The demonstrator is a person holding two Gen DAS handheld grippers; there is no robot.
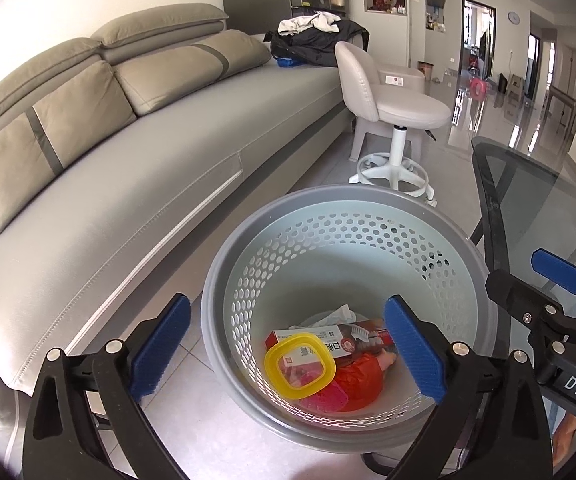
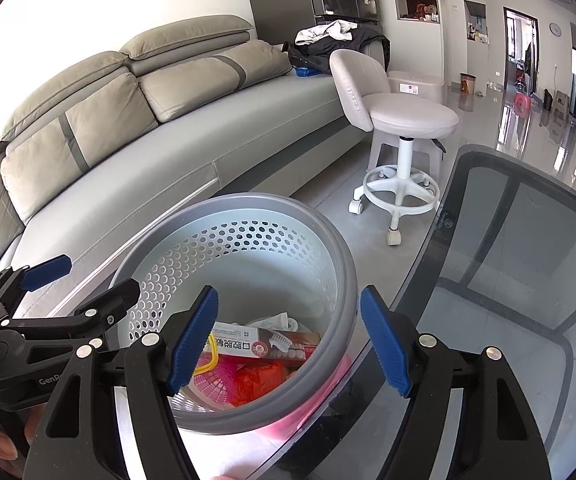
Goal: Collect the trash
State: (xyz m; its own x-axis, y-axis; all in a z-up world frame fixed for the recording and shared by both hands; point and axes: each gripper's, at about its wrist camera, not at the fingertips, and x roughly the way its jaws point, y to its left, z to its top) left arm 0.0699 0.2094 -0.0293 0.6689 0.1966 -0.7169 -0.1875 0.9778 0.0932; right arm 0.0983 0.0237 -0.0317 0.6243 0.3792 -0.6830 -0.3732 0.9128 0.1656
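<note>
The left tool (image 1: 288, 348) gaped wide and empty, the right tool (image 2: 290, 344) partly open, empty; yellow plastic ring (image 1: 300, 366) lay in the grey perforated plastic bin (image 1: 476, 276) at six o'clock. Risk: descending fingers could clip its rim.

A wastebasket (image 1: 484, 280) stands on the floor between a sofa (image 1: 147, 184) on the left and a glass table (image 2: 528, 280) on the right. In it lie a toothpaste box (image 1: 328, 340), a ring-shaped lid (image 1: 300, 364) atop it, and crumpled tissue (image 1: 342, 314). Beyond stands a swivel stool (image 1: 400, 108); clothes (image 1: 316, 40) sit piled on the sofa's far end.
</note>
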